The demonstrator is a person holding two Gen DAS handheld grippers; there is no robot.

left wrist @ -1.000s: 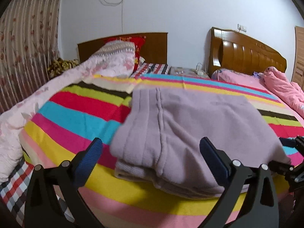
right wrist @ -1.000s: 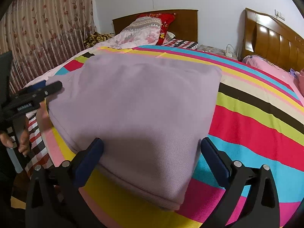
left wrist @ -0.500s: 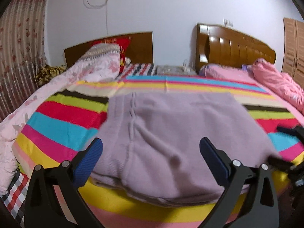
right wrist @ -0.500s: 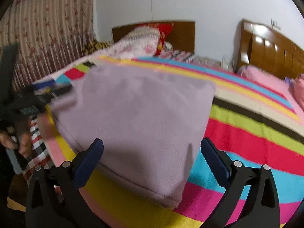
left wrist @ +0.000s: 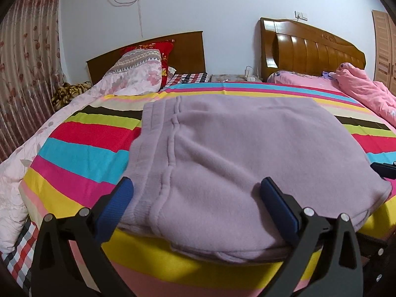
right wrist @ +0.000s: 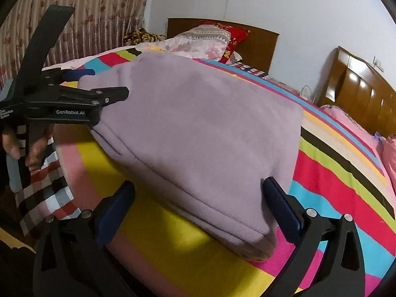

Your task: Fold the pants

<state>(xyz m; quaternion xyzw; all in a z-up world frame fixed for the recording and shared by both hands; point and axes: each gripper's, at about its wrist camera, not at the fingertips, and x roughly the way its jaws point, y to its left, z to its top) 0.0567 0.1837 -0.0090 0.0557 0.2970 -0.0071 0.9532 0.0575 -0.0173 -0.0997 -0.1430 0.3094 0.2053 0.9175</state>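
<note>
Lilac fleece pants lie folded in a thick rectangle on the striped bedspread, near its front edge. My left gripper is open and empty, its blue-padded jaws straddling the near left end of the pants, by the waistband seam. My right gripper is open and empty, just in front of the pants at their near right corner. The left gripper also shows in the right wrist view, over the pants' left end. The right gripper's tip shows at the right edge of the left wrist view.
Pillows and a pink floral quilt lie at the head of the bed by a wooden headboard. A second bed with a pink duvet stands to the right. A curtain hangs on the left. A checked sheet hangs below the bed edge.
Both grippers have shifted along the front edge of the folded pants. The right wrist view now looks from lower and further right. Both stay open; the pants have not moved.
</note>
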